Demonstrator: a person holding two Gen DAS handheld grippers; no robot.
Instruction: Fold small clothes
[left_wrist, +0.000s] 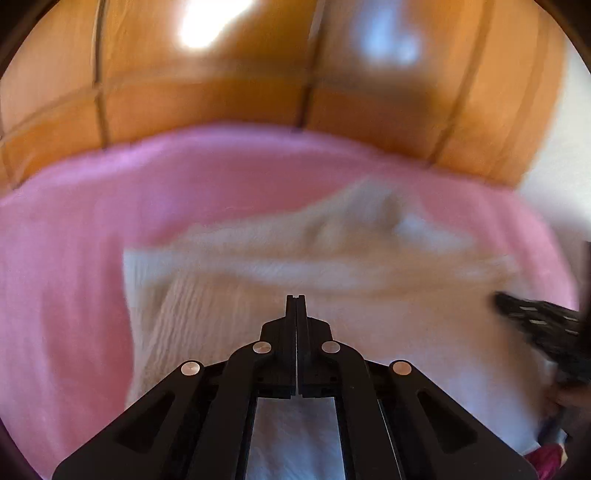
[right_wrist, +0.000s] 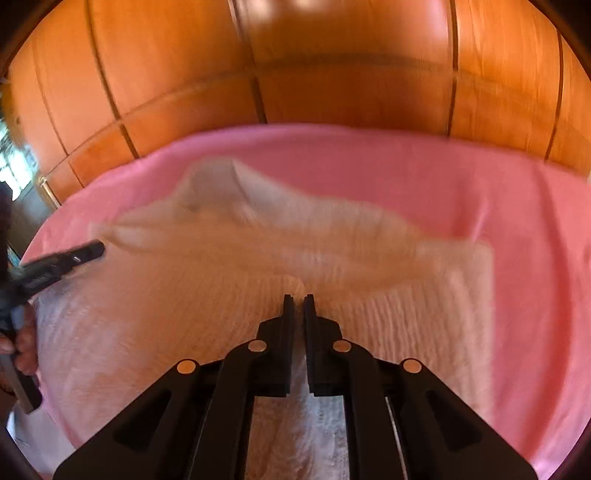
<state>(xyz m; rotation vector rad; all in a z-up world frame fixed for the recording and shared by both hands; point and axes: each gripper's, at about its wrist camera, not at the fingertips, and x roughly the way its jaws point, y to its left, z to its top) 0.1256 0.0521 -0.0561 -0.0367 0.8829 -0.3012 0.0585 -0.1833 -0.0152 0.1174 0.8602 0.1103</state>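
Left gripper (left_wrist: 296, 301): fingers closed, pinching the cloth's near edge to carry it.
Right gripper (right_wrist: 298, 301): fingers clamped on the same edge.
Cloth (right_wrist: 229, 295): cream, spreading ahead of both fingers on the pink cover (right_wrist: 424, 170), probably mid-fold.

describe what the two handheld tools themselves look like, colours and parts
Both are alike: the left tool and right tool are matte black, each with two flat narrow fingers on angular linkage arms with cut-out slots, joined by four round silver pivot pins. A pale panel shows between the arms near the camera. No cables, markings or sleeves are visible.
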